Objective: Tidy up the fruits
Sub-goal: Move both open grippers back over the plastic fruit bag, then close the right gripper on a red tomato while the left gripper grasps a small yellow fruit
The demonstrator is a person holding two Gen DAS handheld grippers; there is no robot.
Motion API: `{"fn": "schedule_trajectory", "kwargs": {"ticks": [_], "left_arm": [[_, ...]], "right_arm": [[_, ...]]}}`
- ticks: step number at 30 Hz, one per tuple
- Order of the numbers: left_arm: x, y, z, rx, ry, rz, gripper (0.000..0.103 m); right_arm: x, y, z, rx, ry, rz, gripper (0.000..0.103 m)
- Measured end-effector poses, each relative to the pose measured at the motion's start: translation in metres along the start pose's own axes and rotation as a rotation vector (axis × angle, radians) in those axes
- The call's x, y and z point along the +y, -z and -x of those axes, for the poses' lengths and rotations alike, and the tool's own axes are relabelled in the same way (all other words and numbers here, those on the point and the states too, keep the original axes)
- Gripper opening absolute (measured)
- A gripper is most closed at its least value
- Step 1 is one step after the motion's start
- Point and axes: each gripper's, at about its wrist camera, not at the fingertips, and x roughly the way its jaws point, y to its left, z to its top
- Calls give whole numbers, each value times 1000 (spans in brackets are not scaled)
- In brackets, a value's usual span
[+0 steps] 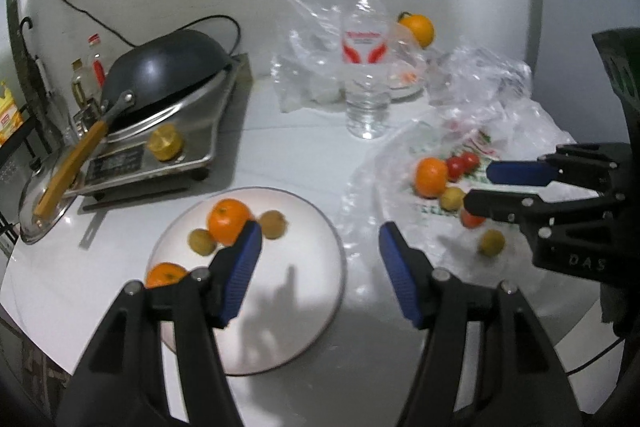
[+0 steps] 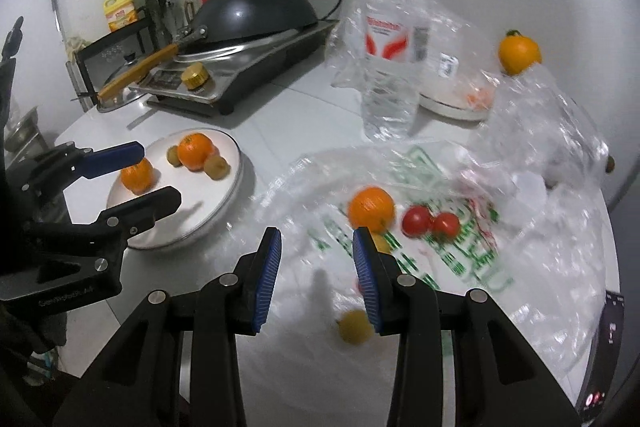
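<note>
A white plate (image 1: 304, 291) holds two oranges (image 1: 228, 221) and two small yellow-green fruits (image 1: 273, 223); it also shows in the right wrist view (image 2: 224, 203). My left gripper (image 1: 320, 239) is open and empty above the plate's right edge. A clear plastic bag (image 2: 440, 259) on the right holds an orange (image 2: 370, 207), two tomatoes (image 2: 416, 221) and small yellow fruits (image 2: 354, 326). My right gripper (image 2: 316, 247) is open and empty over the bag, just left of the orange.
A water bottle (image 1: 366, 59) stands at the back centre. An induction cooker with an upturned black wok (image 1: 164, 67) sits back left. Another orange (image 1: 418, 29) lies at the back by crumpled clear bags and a white dish (image 2: 452, 105).
</note>
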Motion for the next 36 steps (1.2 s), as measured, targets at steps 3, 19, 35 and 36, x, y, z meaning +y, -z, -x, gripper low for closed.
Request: {"fn": "schedule_trajectory", "kwargs": {"ticks": [3, 19, 35, 36], "left_arm": [[-12, 3, -3, 11, 11, 0, 63], [-41, 2, -24, 60, 14, -22, 63], [-47, 2, -36, 83, 8, -7, 63], [-48, 1, -36, 83, 8, -7, 63]], "right_arm": [[-12, 11, 2, 13, 10, -12, 39], [-49, 32, -22, 78, -32, -54, 39], [-54, 28, -54, 138, -80, -65, 34], [-53, 27, -54, 139, -80, -59, 31]]}}
